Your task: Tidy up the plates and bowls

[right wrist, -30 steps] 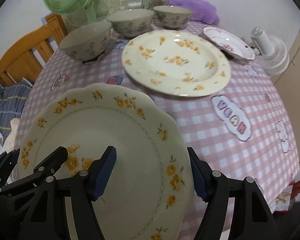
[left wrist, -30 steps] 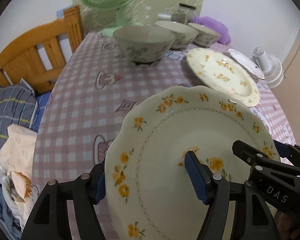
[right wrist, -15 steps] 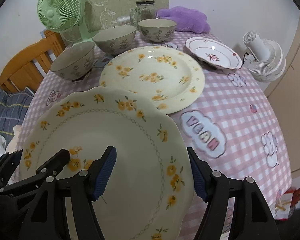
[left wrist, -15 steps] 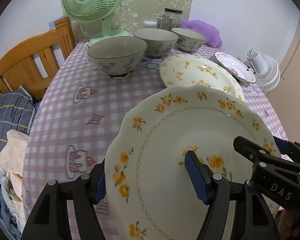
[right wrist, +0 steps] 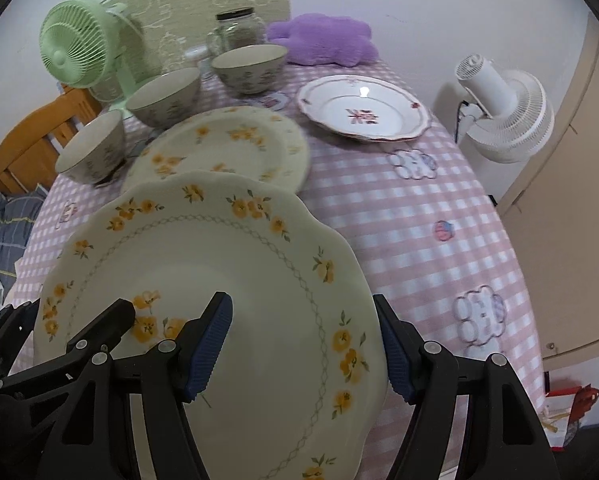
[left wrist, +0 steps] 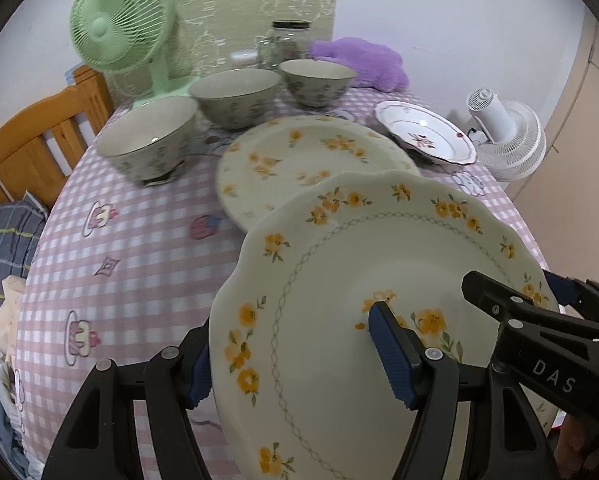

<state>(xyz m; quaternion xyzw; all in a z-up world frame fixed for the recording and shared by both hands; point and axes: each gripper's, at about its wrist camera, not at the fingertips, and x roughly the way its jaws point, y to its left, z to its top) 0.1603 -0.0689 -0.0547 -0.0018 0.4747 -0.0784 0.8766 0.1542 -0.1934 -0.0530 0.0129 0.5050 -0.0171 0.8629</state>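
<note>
Both grippers, left (left wrist: 289, 356) and right (right wrist: 305, 346), clench one scalloped plate (left wrist: 363, 320) by opposite rims (yellow flowers), held above the checked table (left wrist: 139, 248), near another plate (left wrist: 299, 160).

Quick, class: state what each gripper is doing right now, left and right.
Left gripper: closed on the scalloped yellow-flowered plate, gripping its left edge.
Right gripper: closed on the same plate, gripping its right edge.

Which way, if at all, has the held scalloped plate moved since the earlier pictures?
Yes. The scalloped plate, gripped by both grippers, has drawn back from the bowls and green fan, which now look farther off, with more tablecloth showing.
</note>
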